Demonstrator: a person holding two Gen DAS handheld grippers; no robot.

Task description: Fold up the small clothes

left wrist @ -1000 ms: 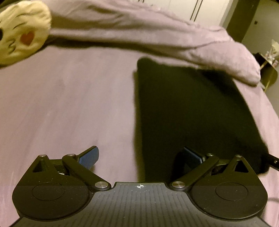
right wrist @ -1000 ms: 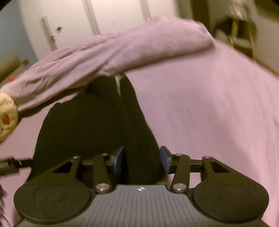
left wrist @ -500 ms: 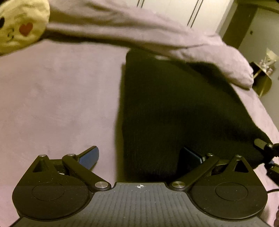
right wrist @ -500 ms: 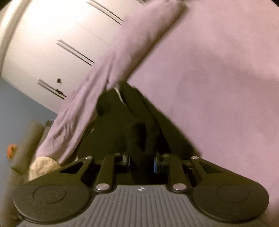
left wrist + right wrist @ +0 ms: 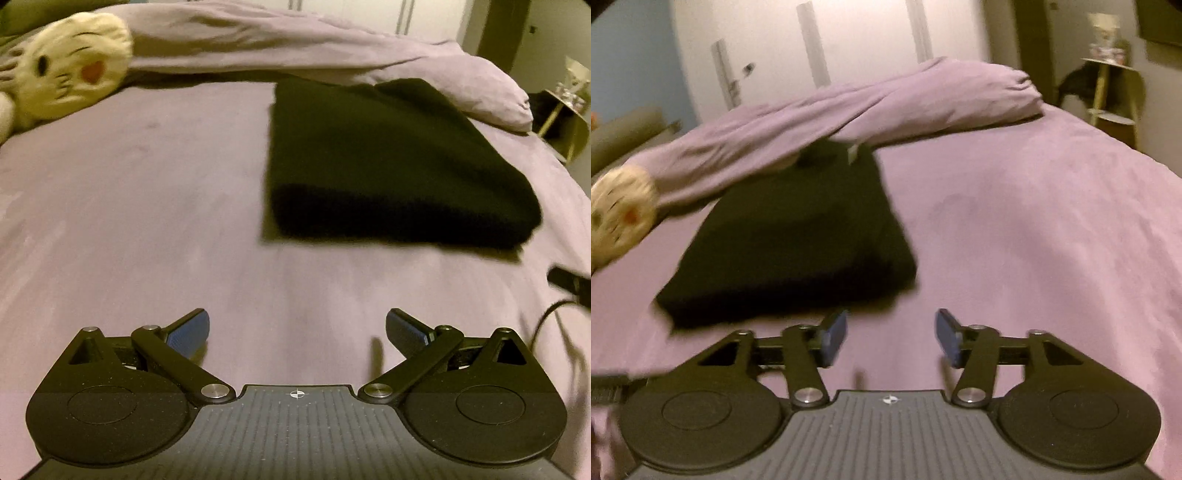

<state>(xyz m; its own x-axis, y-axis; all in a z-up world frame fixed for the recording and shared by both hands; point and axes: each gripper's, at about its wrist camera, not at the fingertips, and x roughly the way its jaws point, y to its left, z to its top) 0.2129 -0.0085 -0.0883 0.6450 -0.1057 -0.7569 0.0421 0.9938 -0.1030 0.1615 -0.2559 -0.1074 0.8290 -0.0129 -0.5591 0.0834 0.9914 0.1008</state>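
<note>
A black garment (image 5: pixel 388 162) lies folded into a thick rectangle on the purple bed sheet (image 5: pixel 147 221). It also shows in the right wrist view (image 5: pixel 798 243). My left gripper (image 5: pixel 297 332) is open and empty, hovering over bare sheet in front of the garment's near edge. My right gripper (image 5: pixel 891 338) is open and empty, just short of the garment's near right corner. A dark part of the right gripper with its cable (image 5: pixel 565 284) shows at the right edge of the left wrist view.
A rolled purple duvet (image 5: pixel 295 44) lies along the far side of the bed, touching the garment's far end. A cream cat plush (image 5: pixel 70 66) sits at the far left. A small side table (image 5: pixel 1115 92) stands beyond the bed on the right.
My right gripper was shut on the black garment half a second ago; it has let go and opened. Both grippers have drawn back, and the garment now lies folded on the sheet.
</note>
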